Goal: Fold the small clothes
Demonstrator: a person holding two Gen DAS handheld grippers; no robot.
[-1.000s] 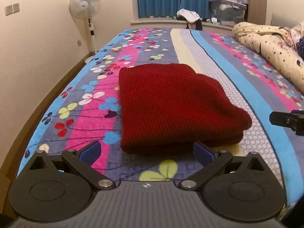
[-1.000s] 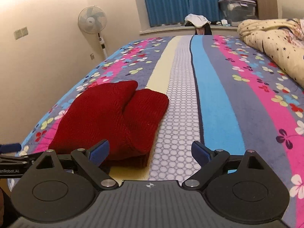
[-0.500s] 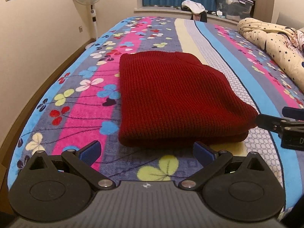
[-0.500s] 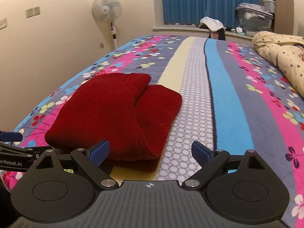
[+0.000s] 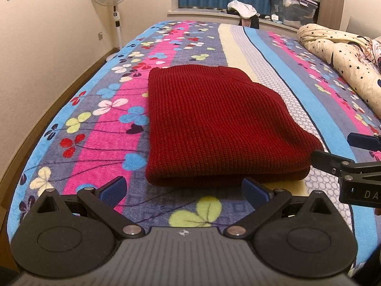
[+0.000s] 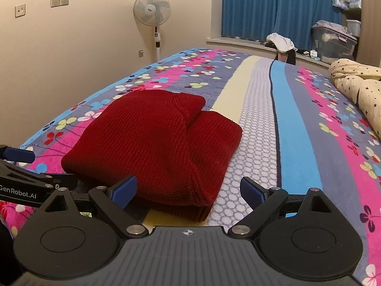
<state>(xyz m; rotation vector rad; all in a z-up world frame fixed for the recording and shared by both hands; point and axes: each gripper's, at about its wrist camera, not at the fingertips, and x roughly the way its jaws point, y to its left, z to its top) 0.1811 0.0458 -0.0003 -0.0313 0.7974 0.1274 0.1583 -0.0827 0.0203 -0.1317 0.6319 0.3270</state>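
One folded red sweater [image 5: 214, 128] — two grippers, jaws spread, empty.

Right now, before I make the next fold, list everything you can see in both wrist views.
Knit sweater: one, dark red, folded, lying on the bed near its front edge.
Blanket: one, striped pink, blue, grey and cream with clover print, covering the bed.
Quilt: one, cream with dark stars, bunched along the bed's right side.
Standing fan: one, white, on the floor by the left wall.
Curtains: blue, over the window at the far end.
Storage box: one, clear grey, on the window ledge.
White cloth: one, heaped on the ledge.
Wall sockets: white, on the left wall.
Left gripper: open, just short of the sweater's near edge.
Right gripper: open, at the sweater's near right corner.
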